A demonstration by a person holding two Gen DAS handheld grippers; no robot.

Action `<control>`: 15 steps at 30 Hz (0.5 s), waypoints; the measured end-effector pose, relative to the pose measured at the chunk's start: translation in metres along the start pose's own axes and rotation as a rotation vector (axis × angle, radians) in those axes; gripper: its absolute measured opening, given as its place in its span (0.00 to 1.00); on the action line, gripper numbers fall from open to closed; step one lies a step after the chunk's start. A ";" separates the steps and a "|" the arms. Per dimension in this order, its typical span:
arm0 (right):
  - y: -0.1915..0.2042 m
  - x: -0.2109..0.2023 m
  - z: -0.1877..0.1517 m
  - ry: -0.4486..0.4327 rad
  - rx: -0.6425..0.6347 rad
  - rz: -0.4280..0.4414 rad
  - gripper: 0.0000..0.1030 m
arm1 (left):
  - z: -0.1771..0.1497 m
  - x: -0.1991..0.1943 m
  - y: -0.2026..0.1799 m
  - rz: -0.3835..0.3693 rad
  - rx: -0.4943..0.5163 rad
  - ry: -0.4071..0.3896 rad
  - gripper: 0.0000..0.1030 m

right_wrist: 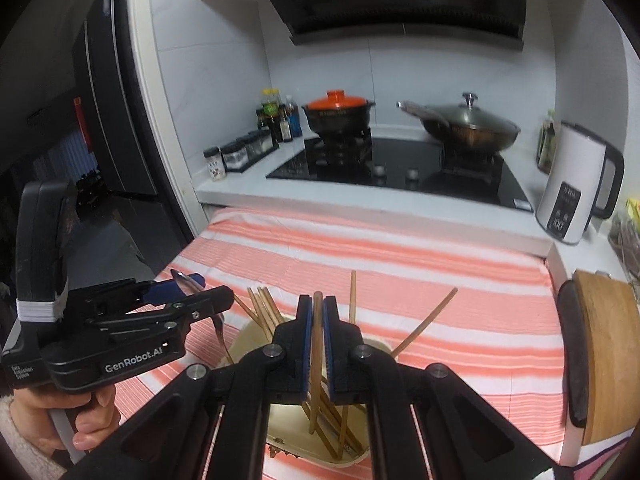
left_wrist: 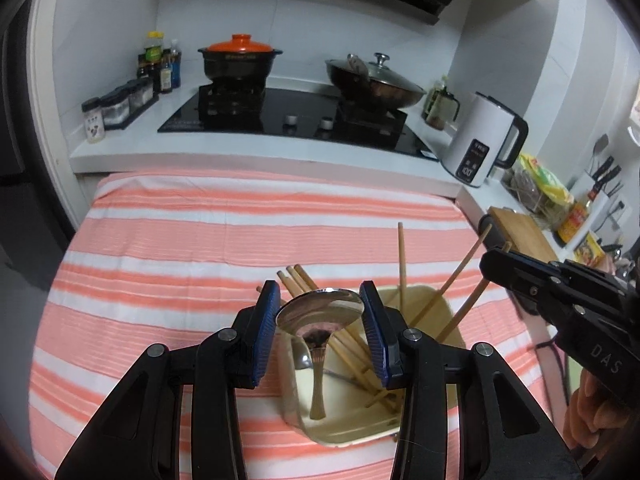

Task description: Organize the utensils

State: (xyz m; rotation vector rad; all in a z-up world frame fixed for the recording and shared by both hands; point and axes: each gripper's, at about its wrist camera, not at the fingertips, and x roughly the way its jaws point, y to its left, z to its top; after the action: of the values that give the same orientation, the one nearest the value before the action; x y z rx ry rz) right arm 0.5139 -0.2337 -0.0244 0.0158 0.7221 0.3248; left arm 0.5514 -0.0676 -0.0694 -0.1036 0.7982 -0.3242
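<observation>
A cream utensil holder (left_wrist: 420, 412) stands on the striped cloth, with several wooden chopsticks (left_wrist: 401, 260) leaning in it. In the left wrist view my left gripper (left_wrist: 320, 322) is shut on a steel spoon (left_wrist: 320, 312), its bowl between the blue pads and its handle down in the holder. In the right wrist view my right gripper (right_wrist: 318, 344) is shut on one wooden chopstick (right_wrist: 317, 404), upright over the holder (right_wrist: 248, 344). The left gripper (right_wrist: 202, 300) shows there at the left with the spoon (right_wrist: 186, 280).
The orange and white striped cloth (left_wrist: 200, 248) covers the table. Behind it a hob (left_wrist: 280, 116) carries an orange-lidded pot (left_wrist: 239, 60) and a wok (left_wrist: 376, 80). A white kettle (left_wrist: 480, 144) and a cutting board (right_wrist: 604, 344) are at the right. Spice jars (left_wrist: 116, 108) are at the left.
</observation>
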 end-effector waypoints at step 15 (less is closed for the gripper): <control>-0.004 -0.050 -0.017 -0.160 0.019 -0.074 0.67 | -0.030 -0.083 -0.015 0.120 0.094 -0.196 0.99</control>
State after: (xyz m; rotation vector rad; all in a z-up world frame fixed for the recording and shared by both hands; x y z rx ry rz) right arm 0.4686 -0.2544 -0.0052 0.0328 0.5655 0.2427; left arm 0.4721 -0.0541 -0.0301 0.0008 0.5917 -0.2336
